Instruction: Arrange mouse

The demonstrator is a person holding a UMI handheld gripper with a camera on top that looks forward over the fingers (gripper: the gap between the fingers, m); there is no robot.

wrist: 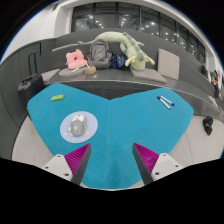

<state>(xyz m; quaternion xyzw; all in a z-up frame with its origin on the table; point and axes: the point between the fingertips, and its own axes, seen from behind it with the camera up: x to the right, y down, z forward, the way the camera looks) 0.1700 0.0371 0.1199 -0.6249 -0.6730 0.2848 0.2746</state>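
A grey-white mouse [78,125] lies on a round pale mouse pad [79,127] on the teal table [120,120], ahead and to the left of my left finger. My gripper [112,160] hovers above the table's near edge, open, with nothing but bare teal surface between its purple pads [146,156]. The mouse is apart from both fingers.
A small green object [57,97] lies at the table's far left. A blue-and-white pen-like object [165,101] lies at the far right. Beyond the table, a sofa holds a pink plush [74,59], a long grey-green plush toy [120,45] and bags.
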